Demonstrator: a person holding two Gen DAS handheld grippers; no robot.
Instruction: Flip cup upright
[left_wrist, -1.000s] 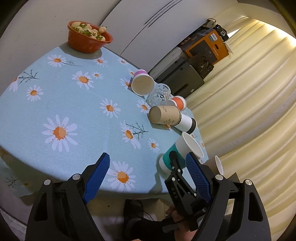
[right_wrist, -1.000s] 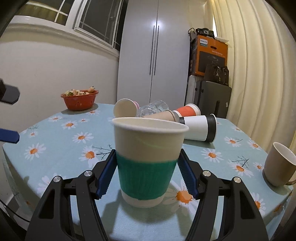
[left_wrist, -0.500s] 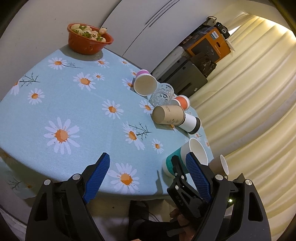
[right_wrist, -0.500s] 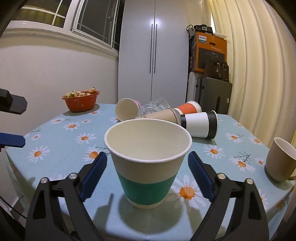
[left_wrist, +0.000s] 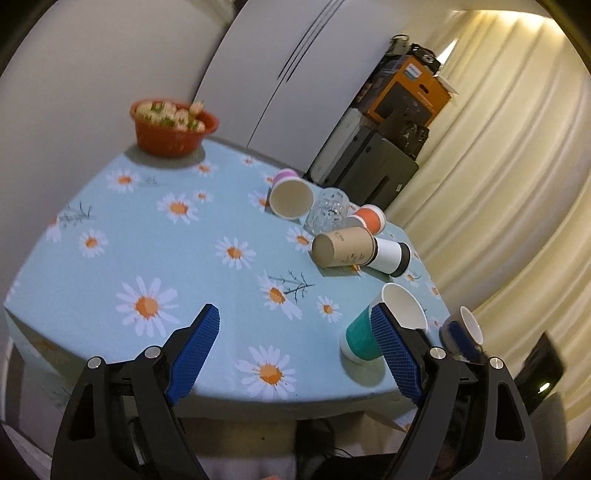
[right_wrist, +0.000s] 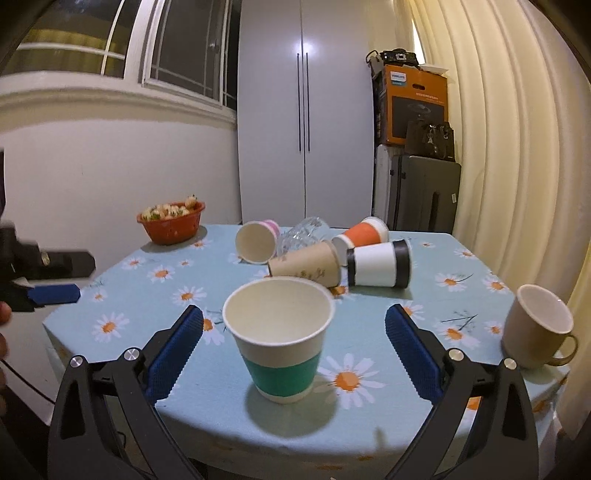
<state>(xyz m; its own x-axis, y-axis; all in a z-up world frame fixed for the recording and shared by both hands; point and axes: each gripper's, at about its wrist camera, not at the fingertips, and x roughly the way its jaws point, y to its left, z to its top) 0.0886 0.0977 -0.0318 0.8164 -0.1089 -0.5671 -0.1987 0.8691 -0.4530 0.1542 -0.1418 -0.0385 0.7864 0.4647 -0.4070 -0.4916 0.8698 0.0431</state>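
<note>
A white paper cup with a teal band (right_wrist: 279, 339) stands upright near the table's front edge; it also shows in the left wrist view (left_wrist: 373, 326). My right gripper (right_wrist: 293, 354) is open and empty, its blue pads apart on either side of the cup and pulled back from it. My left gripper (left_wrist: 301, 350) is open and empty, held off the table's front edge. Several cups lie on their sides further back: a pink-based one (right_wrist: 256, 240), a brown one (right_wrist: 306, 264), a white and black one (right_wrist: 378, 264) and an orange one (right_wrist: 364, 232).
A glass (right_wrist: 303, 232) lies among the tipped cups. A beige mug (right_wrist: 535, 326) stands upright at the right edge. An orange bowl of food (right_wrist: 171, 221) sits at the back left. The daisy tablecloth (right_wrist: 166, 288) covers the table. Curtains hang at the right.
My right gripper opened, let go of the teal cup and drew back; the cup stays upright on the table. My left gripper moved a little back from the table.
</note>
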